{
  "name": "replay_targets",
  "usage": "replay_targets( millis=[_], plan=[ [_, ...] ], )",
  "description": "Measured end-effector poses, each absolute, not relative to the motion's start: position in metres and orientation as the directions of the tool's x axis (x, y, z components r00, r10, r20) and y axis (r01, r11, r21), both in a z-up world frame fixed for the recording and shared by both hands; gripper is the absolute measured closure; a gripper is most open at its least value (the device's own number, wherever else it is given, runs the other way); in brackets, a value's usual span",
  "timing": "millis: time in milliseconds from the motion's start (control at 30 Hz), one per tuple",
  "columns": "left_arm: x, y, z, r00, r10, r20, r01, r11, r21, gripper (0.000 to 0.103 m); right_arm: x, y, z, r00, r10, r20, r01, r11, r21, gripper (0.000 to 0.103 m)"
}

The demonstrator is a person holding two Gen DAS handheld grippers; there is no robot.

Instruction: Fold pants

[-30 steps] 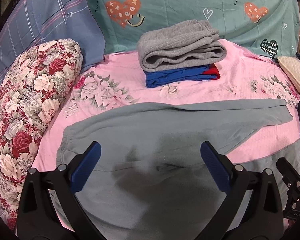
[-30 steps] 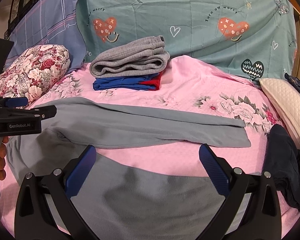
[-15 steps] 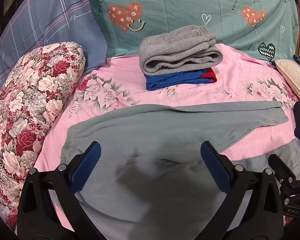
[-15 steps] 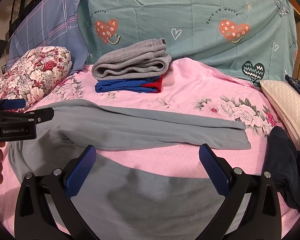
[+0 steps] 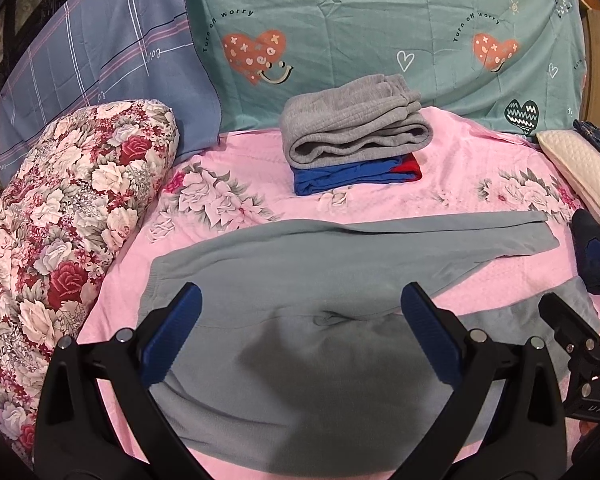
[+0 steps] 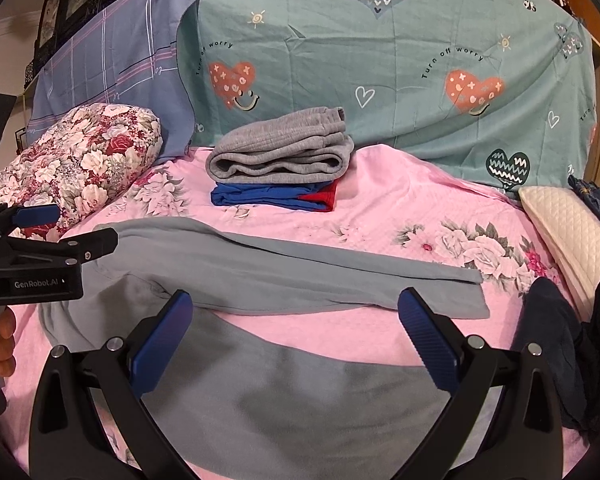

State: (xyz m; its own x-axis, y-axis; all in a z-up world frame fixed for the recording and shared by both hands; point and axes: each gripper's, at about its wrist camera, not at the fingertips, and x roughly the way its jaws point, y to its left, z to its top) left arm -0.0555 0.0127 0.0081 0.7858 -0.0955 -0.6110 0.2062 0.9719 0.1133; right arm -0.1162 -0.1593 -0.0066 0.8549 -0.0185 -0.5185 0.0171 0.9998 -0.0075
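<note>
**Both grippers open above the spread pants, first fold not yet made**

Both tongs are hanging wide open over the bed with nothing between their blue pads: the left gripper (image 5: pixel 300 332) is hovering above the seat and crotch, the right gripper (image 6: pixel 296 332) above the near leg.

Running from big to small, the pink floral bedspread (image 6: pixel 380 204) is carrying the grey-green pants (image 5: pixel 284 264), which are lying flat with the waistband toward the floral bolster (image 5: pixel 68 216) and the two legs splayed apart toward the right. The far leg (image 6: pixel 300 276) is lying smooth and nearly straight; the near leg (image 6: pixel 284 392) is running under the right gripper toward the bed's front edge. Behind them a stack of folded clothes (image 6: pixel 280 160) is sitting well apart, and a dark garment (image 6: pixel 548 340) is lying just beside the leg ends.

The step in hand looks like laying one leg over the other. Doing it well probably means pinching a single layer at the near leg's hem and at the waistband, lifting both together, and matching edges. A small pucker at the crotch (image 5: pixel 332 318) is worth smoothing first.
</note>
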Motion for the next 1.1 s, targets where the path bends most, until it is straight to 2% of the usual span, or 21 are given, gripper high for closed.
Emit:
replay_targets(
  millis=[200,467,600,700,733,833,900,1100],
  plan=[
    [-0.064,0.015,0.012,0.785,-0.129,-0.606,0.229,0.969,0.091,0.002,-0.127,-0.165,-0.005,0.844,-0.042,-0.534,0.036,0.999,-0.021,0.001],
    [-0.062,0.029,0.006,0.715,-0.198,-0.671,0.258,0.966,-0.010,0.002,-0.128,-0.169,-0.010,0.821,-0.031,-0.570,0.034,0.999,-0.005,0.001],
    [-0.066,0.059,-0.002,0.669,-0.197,-0.717,0.263,0.965,-0.019,0.002,-0.136,-0.178,-0.008,0.810,-0.023,-0.585,0.039,0.999,0.014,0.001],
    [-0.064,0.108,-0.017,0.563,-0.290,-0.774,0.248,0.953,-0.177,0.002,-0.145,-0.189,-0.007,0.805,-0.048,-0.591,0.057,0.998,-0.005,0.001],
    [-0.061,0.132,-0.026,0.504,-0.360,-0.785,0.214,0.933,-0.291,0.002,-0.147,-0.192,-0.008,0.803,-0.053,-0.594,0.061,0.998,-0.006,0.001],
    [-0.051,0.185,-0.053,0.411,-0.479,-0.776,0.042,0.860,-0.509,0.002,-0.148,-0.204,-0.016,0.779,-0.053,-0.625,0.076,0.997,0.011,0.001],
    [-0.048,0.209,-0.068,0.400,-0.501,-0.768,-0.045,0.826,-0.562,0.002,-0.147,-0.211,-0.024,0.756,-0.034,-0.654,0.083,0.996,0.045,0.001],
    [-0.042,0.238,-0.091,0.385,-0.482,-0.787,-0.154,0.807,-0.570,0.003,-0.158,-0.226,-0.038,0.699,0.010,-0.715,0.097,0.989,0.108,0.001]
  ],
)
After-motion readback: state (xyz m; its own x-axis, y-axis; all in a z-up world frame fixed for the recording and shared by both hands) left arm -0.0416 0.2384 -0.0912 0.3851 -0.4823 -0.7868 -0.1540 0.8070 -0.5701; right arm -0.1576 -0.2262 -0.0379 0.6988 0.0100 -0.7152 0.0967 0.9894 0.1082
